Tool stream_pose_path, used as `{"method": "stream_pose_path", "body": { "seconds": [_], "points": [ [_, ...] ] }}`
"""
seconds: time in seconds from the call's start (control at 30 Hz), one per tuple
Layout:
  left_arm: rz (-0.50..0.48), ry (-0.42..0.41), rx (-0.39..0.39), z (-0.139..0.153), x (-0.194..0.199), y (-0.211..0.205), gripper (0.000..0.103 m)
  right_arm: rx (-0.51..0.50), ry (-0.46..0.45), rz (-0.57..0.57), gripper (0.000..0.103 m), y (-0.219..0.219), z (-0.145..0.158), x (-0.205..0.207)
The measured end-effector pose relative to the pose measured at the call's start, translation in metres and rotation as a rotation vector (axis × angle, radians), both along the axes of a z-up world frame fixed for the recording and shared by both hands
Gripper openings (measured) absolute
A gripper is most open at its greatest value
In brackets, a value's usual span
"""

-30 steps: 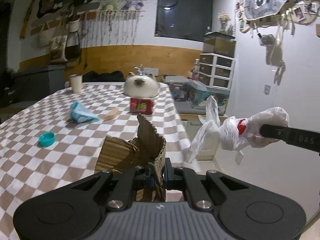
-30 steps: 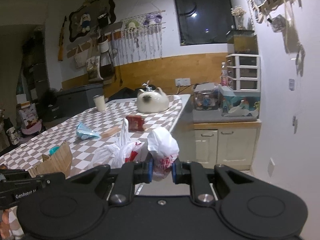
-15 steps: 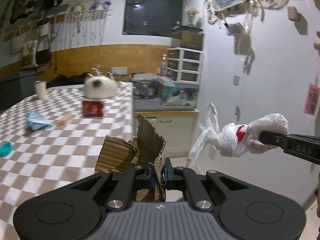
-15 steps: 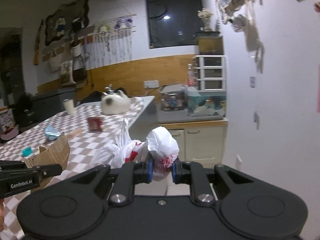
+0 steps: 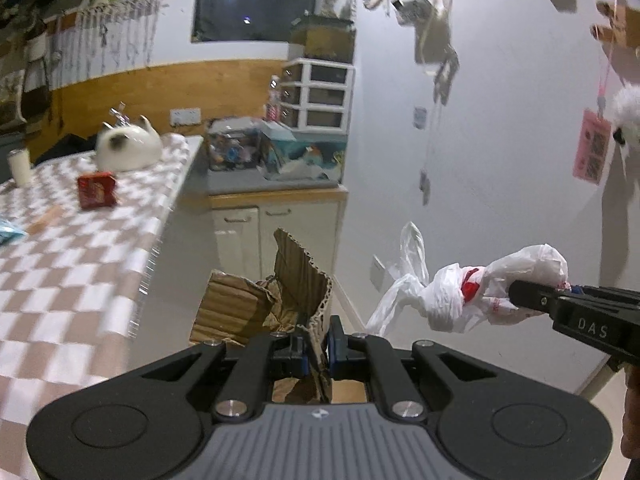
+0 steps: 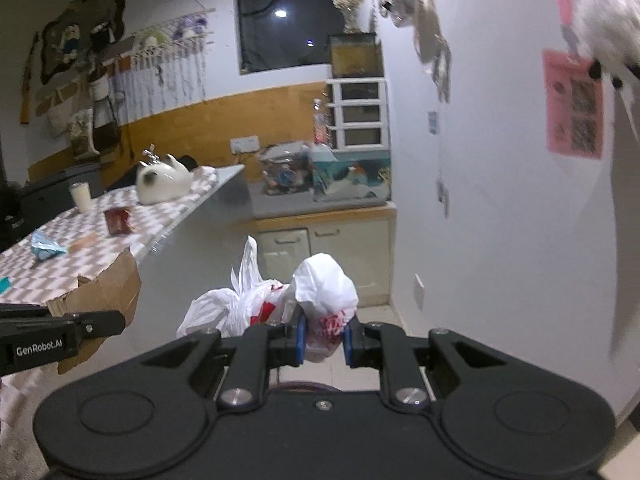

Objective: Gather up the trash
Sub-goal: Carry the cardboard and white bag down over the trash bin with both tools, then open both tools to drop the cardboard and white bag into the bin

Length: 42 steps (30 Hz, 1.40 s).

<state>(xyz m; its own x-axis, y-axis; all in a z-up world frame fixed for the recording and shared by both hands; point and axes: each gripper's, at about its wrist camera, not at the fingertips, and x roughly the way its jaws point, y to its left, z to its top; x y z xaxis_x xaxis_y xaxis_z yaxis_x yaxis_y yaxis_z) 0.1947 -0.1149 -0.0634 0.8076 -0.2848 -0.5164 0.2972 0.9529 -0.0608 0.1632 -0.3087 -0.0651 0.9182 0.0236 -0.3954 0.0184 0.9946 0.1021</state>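
Beside the checkered table (image 5: 72,280), your left gripper (image 5: 316,346) pinched torn cardboard (image 5: 276,304) and your right gripper (image 6: 324,336) clamped a crumpled plastic bag (image 6: 316,292), both lifted clear, presumably for carrying to a bin.

Each black tool (image 5: 316,350) has blue finger pads (image 6: 301,340), silver screws and white lettering.

Two grippers, one cardboard piece (image 5: 280,300), one plastic bag (image 6: 280,300), one red box (image 5: 97,191), one cup (image 6: 82,197).
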Motion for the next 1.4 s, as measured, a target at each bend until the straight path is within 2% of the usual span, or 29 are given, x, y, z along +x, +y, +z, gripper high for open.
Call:
{"method": "stream_pose_path", "body": {
  "seconds": [0.23, 0.57, 0.8, 0.93, 1.07, 1.1, 1.27, 1.37, 1.4],
  "points": [
    [-0.048, 0.120, 0.003, -0.051, 0.019, -0.027, 0.009, -0.001, 0.094, -0.033, 0.018, -0.019, -0.040, 0.010],
    [-0.041, 0.309, -0.002, -0.124, 0.055, -0.032, 0.009, -0.012, 0.291, -0.043, 0.018, -0.022, -0.111, 0.042],
    [-0.031, 0.387, -0.007, -0.153, 0.084, -0.028, 0.009, -0.021, 0.399, -0.030, 0.018, -0.013, -0.146, 0.074],
    [-0.025, 0.418, -0.007, -0.162, 0.099, -0.026, 0.009, 0.020, 0.439, -0.017, 0.019, -0.007, -0.162, 0.099],
    [-0.017, 0.457, -0.014, -0.174, 0.111, -0.024, 0.009, 0.094, 0.471, 0.005, 0.027, -0.003, -0.178, 0.123],
    [-0.017, 0.466, -0.014, -0.177, 0.112, -0.023, 0.009, 0.092, 0.488, 0.002, 0.032, -0.001, -0.181, 0.127],
    [-0.038, 0.529, -0.020, -0.193, 0.125, -0.027, 0.009, 0.078, 0.541, 0.010, 0.039, -0.001, -0.193, 0.138],
    [-0.059, 0.575, 0.000, -0.204, 0.129, -0.032, 0.014, 0.095, 0.566, 0.017, 0.045, -0.004, -0.199, 0.143],
    [-0.062, 0.593, 0.018, -0.208, 0.130, -0.034, 0.022, 0.095, 0.573, 0.018, 0.046, -0.005, -0.200, 0.144]
  ]
}}
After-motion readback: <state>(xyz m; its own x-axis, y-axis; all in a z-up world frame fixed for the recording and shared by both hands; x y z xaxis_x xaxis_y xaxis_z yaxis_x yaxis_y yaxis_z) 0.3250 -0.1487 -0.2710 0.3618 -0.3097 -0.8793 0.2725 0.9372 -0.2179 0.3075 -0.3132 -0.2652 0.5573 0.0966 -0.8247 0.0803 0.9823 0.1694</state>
